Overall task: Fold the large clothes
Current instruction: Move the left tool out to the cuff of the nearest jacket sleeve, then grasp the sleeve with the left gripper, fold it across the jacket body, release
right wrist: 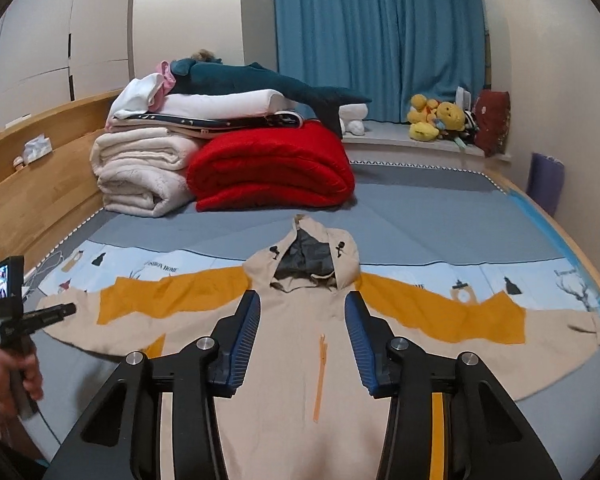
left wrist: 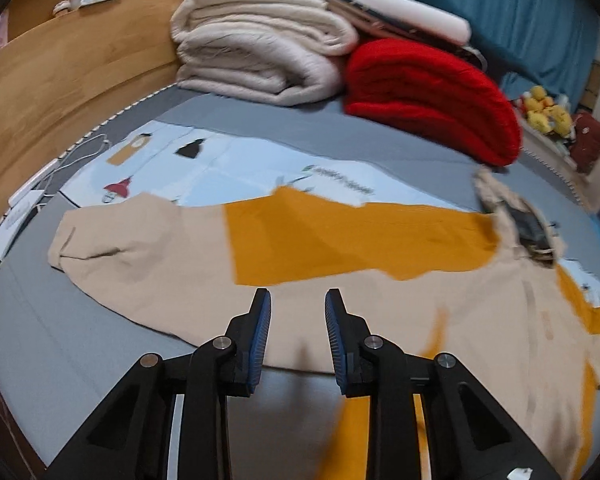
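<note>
A large beige and mustard hooded jacket (right wrist: 296, 344) lies flat and face up on the bed, both sleeves spread out sideways, hood (right wrist: 316, 256) toward the far side. My right gripper (right wrist: 302, 300) is open and empty above the jacket's chest, just short of the hood. My left gripper (left wrist: 298, 298) is open and empty above the near edge of the jacket's left sleeve (left wrist: 204, 256). The left gripper also shows in the right wrist view (right wrist: 66, 309), held by a hand at the left sleeve's end.
Folded cream blankets (right wrist: 140, 176) and a red blanket (right wrist: 272, 168) are stacked at the head of the bed (right wrist: 440, 220). A wooden headboard (left wrist: 60, 68) runs along the left. Plush toys (right wrist: 436, 118) sit on the window ledge by blue curtains.
</note>
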`<state>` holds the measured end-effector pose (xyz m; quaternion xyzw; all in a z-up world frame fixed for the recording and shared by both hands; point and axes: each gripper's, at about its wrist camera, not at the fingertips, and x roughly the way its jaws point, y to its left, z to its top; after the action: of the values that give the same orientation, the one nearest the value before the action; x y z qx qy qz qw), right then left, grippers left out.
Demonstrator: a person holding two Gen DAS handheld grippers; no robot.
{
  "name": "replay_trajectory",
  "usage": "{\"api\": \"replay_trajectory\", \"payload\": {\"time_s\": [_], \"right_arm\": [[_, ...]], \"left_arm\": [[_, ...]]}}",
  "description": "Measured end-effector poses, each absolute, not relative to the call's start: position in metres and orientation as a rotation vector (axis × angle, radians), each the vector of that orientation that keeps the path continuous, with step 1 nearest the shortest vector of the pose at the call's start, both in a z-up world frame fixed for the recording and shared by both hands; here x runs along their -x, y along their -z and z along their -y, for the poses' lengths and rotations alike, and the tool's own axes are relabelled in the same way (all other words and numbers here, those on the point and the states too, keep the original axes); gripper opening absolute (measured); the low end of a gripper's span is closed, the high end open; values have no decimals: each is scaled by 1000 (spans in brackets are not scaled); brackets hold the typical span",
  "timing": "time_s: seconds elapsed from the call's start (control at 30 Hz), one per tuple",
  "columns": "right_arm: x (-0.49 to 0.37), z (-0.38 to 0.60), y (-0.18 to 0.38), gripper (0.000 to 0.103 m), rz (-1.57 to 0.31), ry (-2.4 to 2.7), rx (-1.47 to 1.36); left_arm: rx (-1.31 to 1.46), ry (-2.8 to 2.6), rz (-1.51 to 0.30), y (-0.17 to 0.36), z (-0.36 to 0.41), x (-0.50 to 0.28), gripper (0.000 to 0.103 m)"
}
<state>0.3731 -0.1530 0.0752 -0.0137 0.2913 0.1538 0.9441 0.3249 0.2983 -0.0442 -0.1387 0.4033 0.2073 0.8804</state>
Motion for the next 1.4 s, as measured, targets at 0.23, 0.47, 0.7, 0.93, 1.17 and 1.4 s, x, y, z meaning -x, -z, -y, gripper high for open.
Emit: {"api": "replay_trajectory", "payload": {"time_s": [0.23, 0.47, 0.7, 0.93, 1.17, 1.4], "right_arm": [[-397, 146, -38, 54, -669, -340, 74], [-429, 145, -9, 57, -753, -326, 68], [-436, 133, 13, 45, -788, -345, 119], [-445, 127, 32, 45, -860, -353, 111], [-451, 137, 44, 45, -915, -330, 81], [-445, 160, 30, 17, -925, -299, 35]], "left_arm": [[318, -513, -894, 82, -379, -324, 25], [500, -726, -913, 113, -474, -292, 30], [693, -810, -906, 140, -534, -260, 35], [872, -835, -860, 160, -568, -242, 39], [844, -862, -801, 148, -569, -249, 2], [627, -735, -643, 38, -482, -291, 0]]}}
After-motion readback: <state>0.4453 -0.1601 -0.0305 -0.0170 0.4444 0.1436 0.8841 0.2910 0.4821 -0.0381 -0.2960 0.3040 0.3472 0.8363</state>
